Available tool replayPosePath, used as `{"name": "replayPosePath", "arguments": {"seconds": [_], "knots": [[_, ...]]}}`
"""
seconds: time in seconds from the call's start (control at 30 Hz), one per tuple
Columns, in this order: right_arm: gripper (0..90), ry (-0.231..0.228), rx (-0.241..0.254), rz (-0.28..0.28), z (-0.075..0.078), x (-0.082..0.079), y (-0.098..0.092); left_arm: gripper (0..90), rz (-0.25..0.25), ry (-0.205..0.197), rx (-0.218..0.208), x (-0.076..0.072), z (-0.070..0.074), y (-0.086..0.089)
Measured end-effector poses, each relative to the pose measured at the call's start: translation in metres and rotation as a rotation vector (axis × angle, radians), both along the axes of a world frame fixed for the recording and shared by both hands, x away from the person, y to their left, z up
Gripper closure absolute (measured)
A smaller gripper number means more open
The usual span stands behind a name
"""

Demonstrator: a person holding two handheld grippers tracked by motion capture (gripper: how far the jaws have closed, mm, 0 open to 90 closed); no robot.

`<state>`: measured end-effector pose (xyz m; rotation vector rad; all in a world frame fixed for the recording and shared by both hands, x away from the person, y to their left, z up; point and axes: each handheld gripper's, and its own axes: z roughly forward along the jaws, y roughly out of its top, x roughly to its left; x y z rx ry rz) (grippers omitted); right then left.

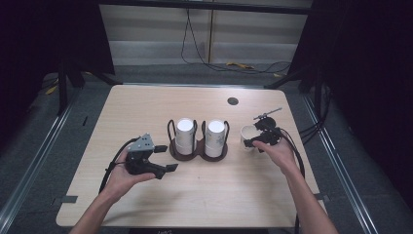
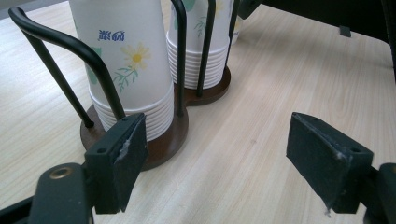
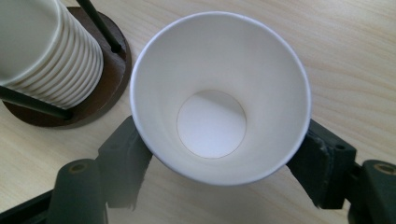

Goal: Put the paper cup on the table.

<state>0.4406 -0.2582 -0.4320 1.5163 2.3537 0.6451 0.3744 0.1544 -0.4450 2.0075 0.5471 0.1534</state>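
A dark wooden cup holder (image 1: 197,156) with black wire loops stands mid-table and carries two stacks of white flowered paper cups (image 1: 185,132) (image 1: 215,134). To its right a single white paper cup (image 1: 247,131) stands upright on the table. My right gripper (image 1: 255,137) has a jaw against each side of it. From the right gripper view the cup (image 3: 212,70) is empty, with the gripper (image 3: 219,161) pressing its wall and the holder's base (image 3: 105,88) at the upper left. My left gripper (image 1: 168,157) lies left of the holder, open and empty (image 2: 224,154), facing the nearer stack (image 2: 128,60).
A small black round grommet (image 1: 233,101) sits in the tabletop behind the cups. Bare wood (image 1: 209,195) runs along the near side between the person's forearms. Cables lie on the floor beyond the table's far edge (image 1: 195,86).
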Motion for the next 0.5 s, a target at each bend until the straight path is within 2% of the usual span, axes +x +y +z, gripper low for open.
{"name": "replayPosePath", "arguments": {"seconds": [0.17, 0.37, 0.43, 0.5], "knots": [[26.4, -0.053, 0.009, -0.031, -0.007, -0.001, 0.003, 20.6, 0.002, -0.001, 0.001, 0.000, 0.000, 0.000], [18.5, -0.067, 0.027, -0.051, -0.015, -0.002, 0.003, 20.6, 0.004, -0.002, 0.005, 0.001, -0.001, 0.002], [18.4, -0.069, 0.022, -0.056, -0.016, -0.003, 0.004, 20.6, 0.006, -0.001, 0.004, 0.001, -0.001, 0.002], [18.2, -0.073, 0.039, -0.062, -0.016, -0.005, 0.002, 20.6, 0.007, -0.001, 0.007, 0.001, -0.001, 0.003]]}}
